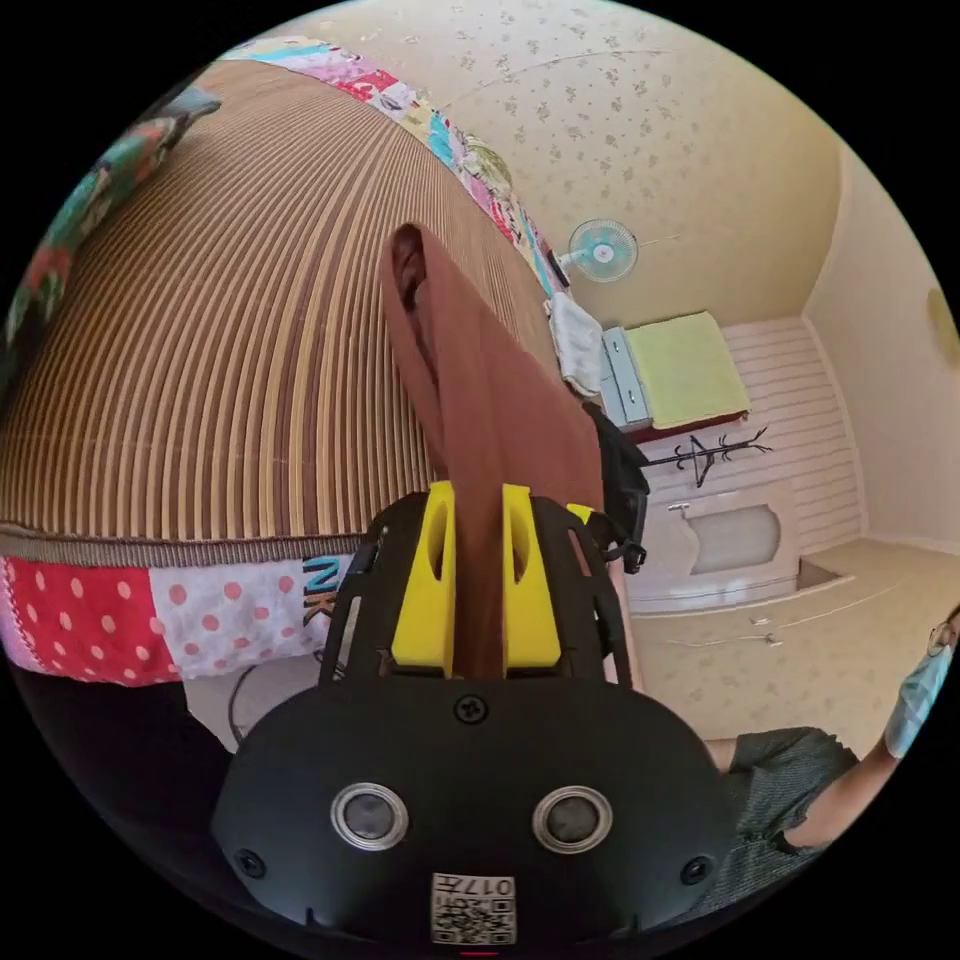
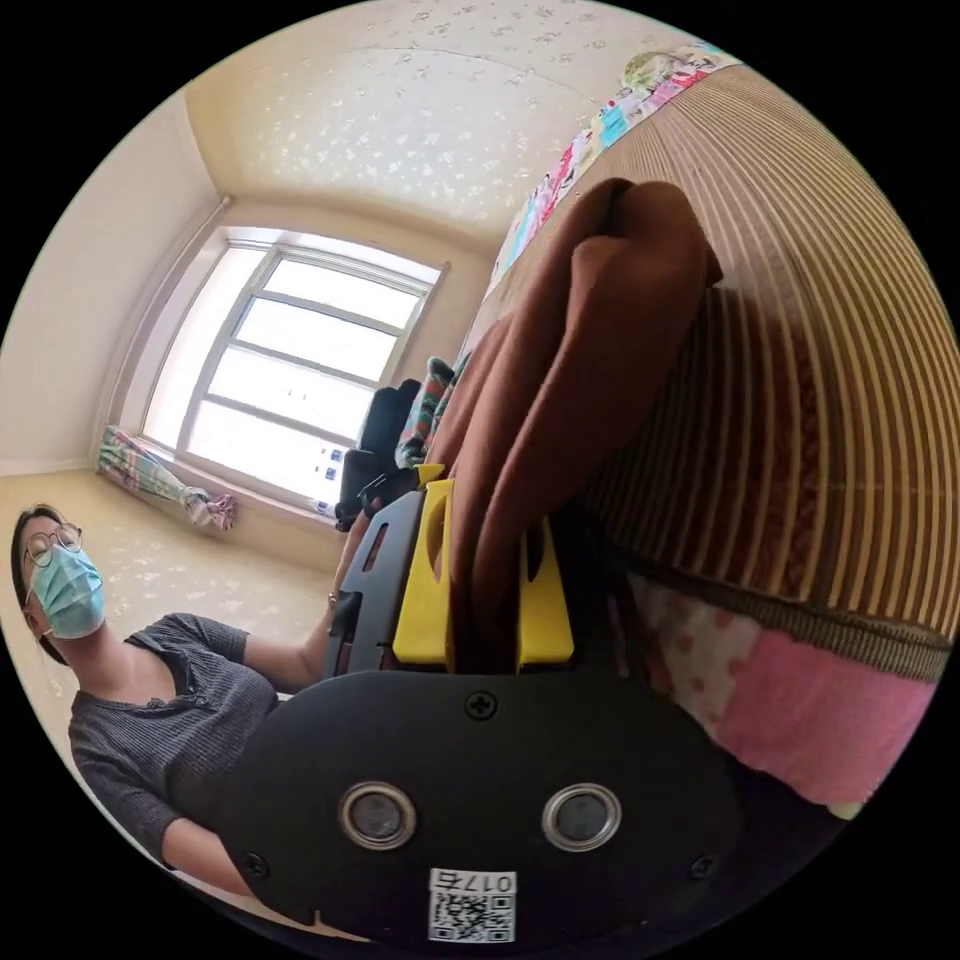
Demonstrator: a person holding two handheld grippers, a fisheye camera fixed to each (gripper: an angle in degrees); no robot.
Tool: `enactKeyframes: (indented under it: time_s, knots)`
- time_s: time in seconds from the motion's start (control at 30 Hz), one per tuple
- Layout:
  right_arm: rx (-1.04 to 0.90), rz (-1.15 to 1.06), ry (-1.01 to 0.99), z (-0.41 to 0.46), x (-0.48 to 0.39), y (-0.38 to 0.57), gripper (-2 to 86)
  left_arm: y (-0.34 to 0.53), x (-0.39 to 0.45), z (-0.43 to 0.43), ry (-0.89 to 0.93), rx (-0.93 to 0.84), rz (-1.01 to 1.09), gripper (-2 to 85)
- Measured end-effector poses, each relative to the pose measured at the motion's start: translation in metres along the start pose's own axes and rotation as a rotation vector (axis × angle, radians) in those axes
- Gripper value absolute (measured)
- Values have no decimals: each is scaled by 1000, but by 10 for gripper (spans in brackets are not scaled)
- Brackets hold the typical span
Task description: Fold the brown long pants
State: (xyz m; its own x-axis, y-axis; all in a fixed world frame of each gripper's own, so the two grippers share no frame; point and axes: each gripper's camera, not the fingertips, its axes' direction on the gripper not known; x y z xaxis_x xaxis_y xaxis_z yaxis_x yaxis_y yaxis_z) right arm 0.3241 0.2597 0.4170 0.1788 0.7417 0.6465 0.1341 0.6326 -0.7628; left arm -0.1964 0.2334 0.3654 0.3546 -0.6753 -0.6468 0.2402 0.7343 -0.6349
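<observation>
Brown cloth clamped at both ends. Left gripper (image 1: pixel 476 540) first: yellow jaws clenched on a band of the brown long pants (image 1: pixel 480 400), fabric running away from the jaws and draping down onto the striped bamboo mat (image 1: pixel 220 380) covering the bed. Patchwork quilt (image 1: pixel 120 620) peeking out under the mat's near edge. Over to the right gripper (image 2: pixel 482 565): jaws likewise pinched on a thicker bunch of the pants (image 2: pixel 590 350), cloth lifted in a hump just above the mat (image 2: pixel 820 400). Person in a grey top (image 2: pixel 150 740) holding both tools. Looks like a lift-and-lay step. Best done by keeping both grips firm, pulling the two ends level and taut, then lowering flat on the mat with edges lined up. Risk: uneven tension, a twisted leg.
</observation>
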Motion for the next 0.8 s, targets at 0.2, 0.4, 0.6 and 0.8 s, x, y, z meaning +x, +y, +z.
enactKeyframes:
  time_s: [0.2,0.4,0.6,0.8]
  knots:
    - [-43,-190,-30,65,-82,-52,74,-5,58,-99,-244,132,120,67]
    - [-10,-389,-172,182,-183,-111,74,-7,69,-266,-383,390,175,66]
    - [-122,-122,38,359,-196,-134,75,-6,-15,-367,-769,520,-153,114]
    - [-116,-191,335,402,-190,-72,45,75,-61,-344,-590,566,-173,133]
